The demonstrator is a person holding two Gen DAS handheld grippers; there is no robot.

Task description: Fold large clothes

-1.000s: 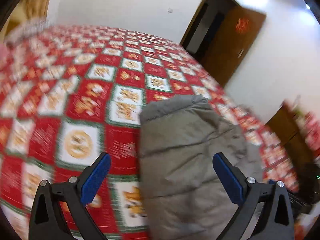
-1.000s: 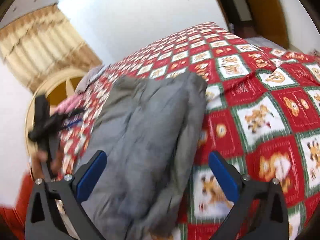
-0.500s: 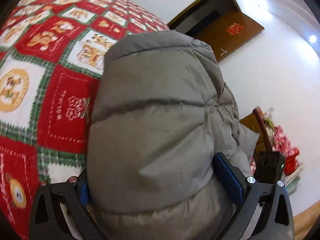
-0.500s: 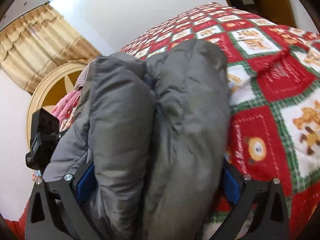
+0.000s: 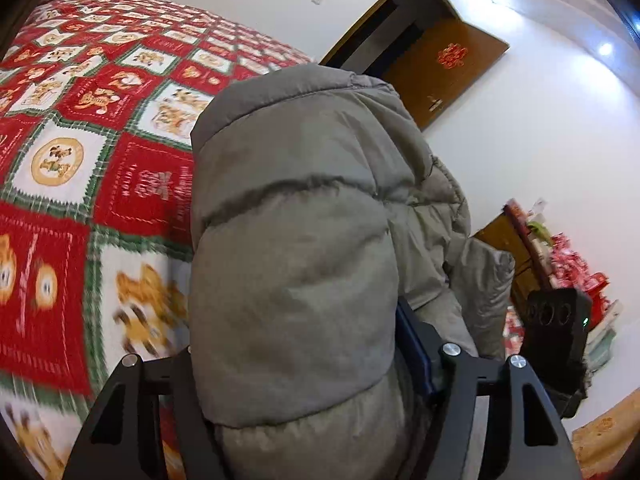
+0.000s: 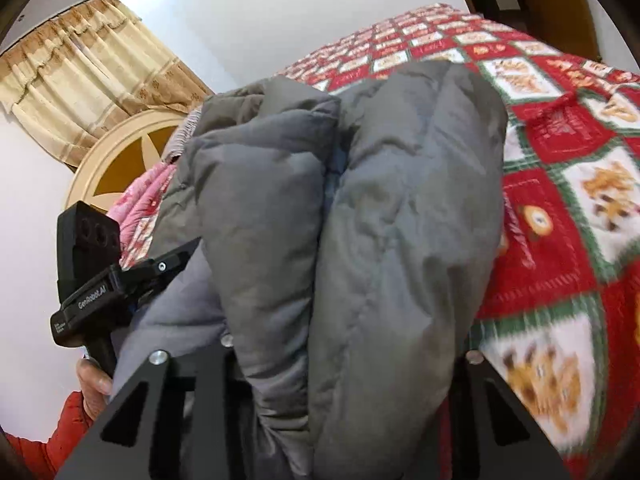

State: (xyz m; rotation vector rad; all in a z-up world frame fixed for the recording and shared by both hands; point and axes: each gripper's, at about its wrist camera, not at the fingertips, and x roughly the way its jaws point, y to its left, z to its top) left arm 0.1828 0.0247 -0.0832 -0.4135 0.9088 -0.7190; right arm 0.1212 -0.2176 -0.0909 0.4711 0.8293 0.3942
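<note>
A bulky grey puffer jacket [image 5: 296,264], bunched into thick quilted folds, fills the space between the jaws of both handheld grippers above a bed spread with a red, white and green patchwork quilt [image 5: 100,128]. In the left wrist view, the left gripper [image 5: 296,364] has its jaws clamped on one padded fold, the blue pad of one finger [image 5: 416,344] pressed into the fabric. In the right wrist view, the right gripper [image 6: 340,352] grips two folds squeezed side by side, its jaws closed against the jacket, and the left gripper shows at the frame's left, held in the person's hand [image 6: 94,388] with a red sleeve below. The jacket's far end rests on the quilt. Behind stand a brown door [image 5: 444,72], beige curtains [image 6: 88,80] and a round-topped headboard [image 6: 120,160].
</note>
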